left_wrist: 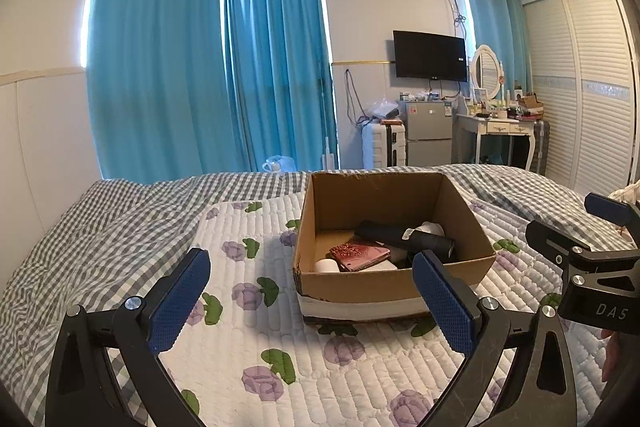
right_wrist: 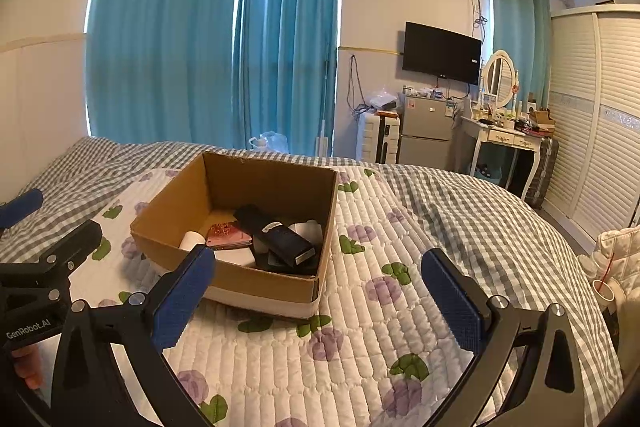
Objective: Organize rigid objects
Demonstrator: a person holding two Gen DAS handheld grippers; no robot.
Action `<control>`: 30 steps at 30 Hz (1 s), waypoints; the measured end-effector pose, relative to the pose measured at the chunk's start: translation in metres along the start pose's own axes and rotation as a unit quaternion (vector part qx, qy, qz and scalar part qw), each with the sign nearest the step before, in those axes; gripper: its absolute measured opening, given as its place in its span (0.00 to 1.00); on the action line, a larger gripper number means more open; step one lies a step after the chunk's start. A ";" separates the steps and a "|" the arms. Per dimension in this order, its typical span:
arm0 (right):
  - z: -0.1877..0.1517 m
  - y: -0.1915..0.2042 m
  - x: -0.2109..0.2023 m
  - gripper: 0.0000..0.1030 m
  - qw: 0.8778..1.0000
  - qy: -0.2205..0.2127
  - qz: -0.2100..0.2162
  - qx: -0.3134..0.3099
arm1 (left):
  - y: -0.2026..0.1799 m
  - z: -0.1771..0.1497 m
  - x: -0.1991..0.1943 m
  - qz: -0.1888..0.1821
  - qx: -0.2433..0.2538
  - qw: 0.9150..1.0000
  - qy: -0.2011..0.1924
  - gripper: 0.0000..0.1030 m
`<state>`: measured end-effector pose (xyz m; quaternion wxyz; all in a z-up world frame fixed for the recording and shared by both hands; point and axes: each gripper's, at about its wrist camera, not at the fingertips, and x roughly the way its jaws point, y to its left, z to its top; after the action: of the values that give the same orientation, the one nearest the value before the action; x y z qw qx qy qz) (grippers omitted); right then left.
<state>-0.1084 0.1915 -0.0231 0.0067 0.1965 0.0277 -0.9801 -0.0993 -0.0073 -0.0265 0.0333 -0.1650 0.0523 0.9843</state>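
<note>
An open cardboard box [left_wrist: 394, 285] stands on the quilted floral bed cover [left_wrist: 248, 339]; it also shows in the right wrist view [right_wrist: 280, 287]. Inside lie a dark rectangular case [left_wrist: 412, 237] [right_wrist: 280, 233], a red patterned wallet [left_wrist: 360, 253] [right_wrist: 228, 233], a white cylinder [left_wrist: 326, 265] [right_wrist: 192, 239] and white items. My left gripper [left_wrist: 312, 291] is open and empty, just in front of the box. My right gripper [right_wrist: 320, 291] is open and empty, in front of the box's right corner. Each gripper shows at the edge of the other's view.
A grey checked sheet [left_wrist: 120, 219] surrounds the quilt. Beyond the bed stand blue curtains [left_wrist: 200, 67], a small fridge [left_wrist: 428, 133], a suitcase [left_wrist: 380, 147], a white dressing table [left_wrist: 504, 131] and a louvred wardrobe [left_wrist: 588, 87]. A white padded garment [right_wrist: 616, 247] lies at the bed's right edge.
</note>
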 end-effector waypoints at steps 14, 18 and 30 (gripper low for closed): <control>-0.002 0.000 0.003 1.00 1.000 0.008 -0.002 -0.001 | -0.001 0.000 0.000 -0.002 -0.008 1.000 0.007 1.00; -0.002 0.000 0.003 1.00 1.000 0.010 -0.003 -0.002 | -0.001 0.000 -0.001 -0.002 -0.010 1.000 0.009 1.00; -0.004 -0.002 0.006 1.00 1.000 0.019 -0.005 0.000 | -0.003 -0.001 -0.002 -0.008 -0.009 1.000 0.015 1.00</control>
<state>-0.1122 0.1937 -0.0286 0.0014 0.2145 0.0286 -0.9763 -0.0968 -0.0045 -0.0267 0.0387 -0.1802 0.0424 0.9820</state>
